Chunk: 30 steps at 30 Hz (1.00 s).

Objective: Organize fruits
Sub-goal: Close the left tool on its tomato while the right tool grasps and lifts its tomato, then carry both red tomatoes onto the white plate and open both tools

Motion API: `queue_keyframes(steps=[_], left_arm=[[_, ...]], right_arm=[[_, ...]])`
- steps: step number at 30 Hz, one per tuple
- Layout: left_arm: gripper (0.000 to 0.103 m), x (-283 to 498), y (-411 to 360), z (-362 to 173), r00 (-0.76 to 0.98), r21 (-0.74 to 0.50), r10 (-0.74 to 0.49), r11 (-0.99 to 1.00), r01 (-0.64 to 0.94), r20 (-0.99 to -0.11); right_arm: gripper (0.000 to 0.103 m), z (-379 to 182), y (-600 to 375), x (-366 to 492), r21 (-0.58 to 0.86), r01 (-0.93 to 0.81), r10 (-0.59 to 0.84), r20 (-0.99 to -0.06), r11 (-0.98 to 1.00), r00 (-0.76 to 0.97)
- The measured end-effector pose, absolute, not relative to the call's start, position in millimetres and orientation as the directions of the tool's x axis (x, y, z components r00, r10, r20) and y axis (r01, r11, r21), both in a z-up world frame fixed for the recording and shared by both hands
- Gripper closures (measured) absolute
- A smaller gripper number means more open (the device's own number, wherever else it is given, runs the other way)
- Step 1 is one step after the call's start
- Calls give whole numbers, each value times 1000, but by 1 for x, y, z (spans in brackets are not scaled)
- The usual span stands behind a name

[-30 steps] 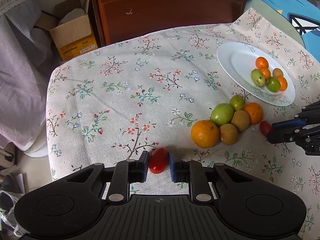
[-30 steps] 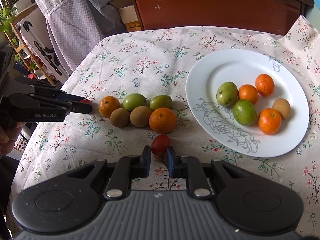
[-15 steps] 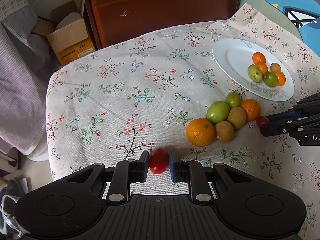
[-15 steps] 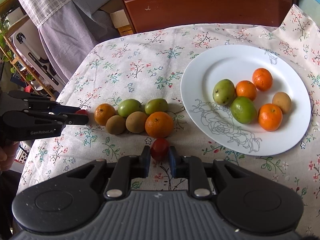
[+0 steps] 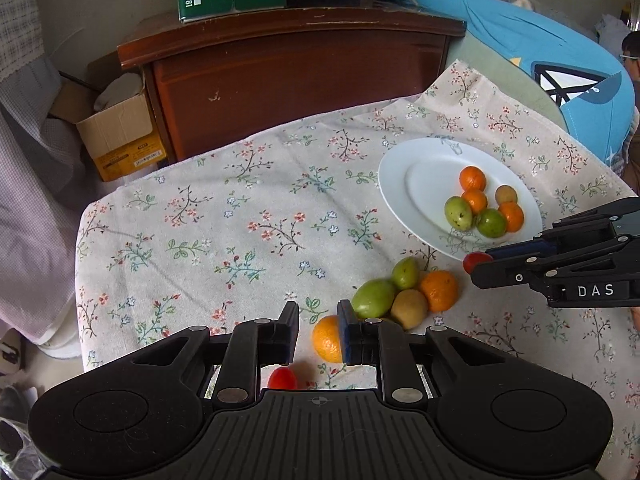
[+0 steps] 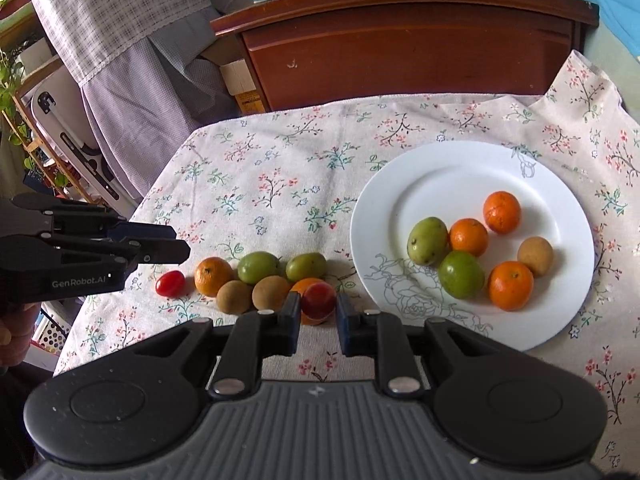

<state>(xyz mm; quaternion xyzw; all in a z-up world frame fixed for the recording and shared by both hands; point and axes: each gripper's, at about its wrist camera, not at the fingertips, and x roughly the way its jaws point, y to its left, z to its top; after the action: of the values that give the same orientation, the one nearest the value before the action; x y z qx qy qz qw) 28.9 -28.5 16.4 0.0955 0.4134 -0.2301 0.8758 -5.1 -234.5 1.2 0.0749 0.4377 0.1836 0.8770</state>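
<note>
— Where is the loose cherry tomato (image 6: pixel 170 283) lying relative to the left gripper (image 5: pixel 318 332)?

— It is resting on the flowered tablecloth (image 5: pixel 240 220), under the gripper and back from its fingertips. In the left wrist view it is showing just in front of the gripper's body, left of the gap, partly hidden by it. The jaws are standing drawn in to a narrow slit and are pinching nothing; only cloth and an orange (image 6: pixel 213 276) are showing through.

— And which way is it pointing?

— It is lying on its side. From the right wrist view its long axis is running across the picture, the right end tilting slightly up towards that orange, which is sitting just beside it at the left end of the fruit row.

— What is the right gripper (image 6: pixel 318 320) doing?

— It is pinching the held cherry tomato (image 6: pixel 318 302) between its fingertips, above the cloth. From the left wrist view the fruit is sticking out beyond the tips, near the white plate's (image 6: pixel 460 168) close rim. It is looking nearly round, so I cannot tell its long axis.
</note>
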Motion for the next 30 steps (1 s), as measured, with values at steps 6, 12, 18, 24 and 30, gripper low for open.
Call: queue_keyframes(steps=[6,12,18,24,30], left_arm=[[85,30,-49,28,560,-38,-361,862,505,-745],[81,30,-43,38,554,-16,-360,848,530,-751],[80,28,-17,12,516,55,-254,859,509,-818],[76,25,-5,-9,455,47,-227,855,516,-861],[75,24,-8,-19,447,55,-215,854,518,-868]], right_arm=[[84,18,-257,2,295,-202,356,-707,934,611],[84,26,-278,5,314,-137,325,-688,940,649],[84,22,-274,4,319,-142,333,-700,937,632],[84,19,-264,6,315,-154,339,-708,937,620],[84,17,-260,9,315,-154,342,-716,936,609]])
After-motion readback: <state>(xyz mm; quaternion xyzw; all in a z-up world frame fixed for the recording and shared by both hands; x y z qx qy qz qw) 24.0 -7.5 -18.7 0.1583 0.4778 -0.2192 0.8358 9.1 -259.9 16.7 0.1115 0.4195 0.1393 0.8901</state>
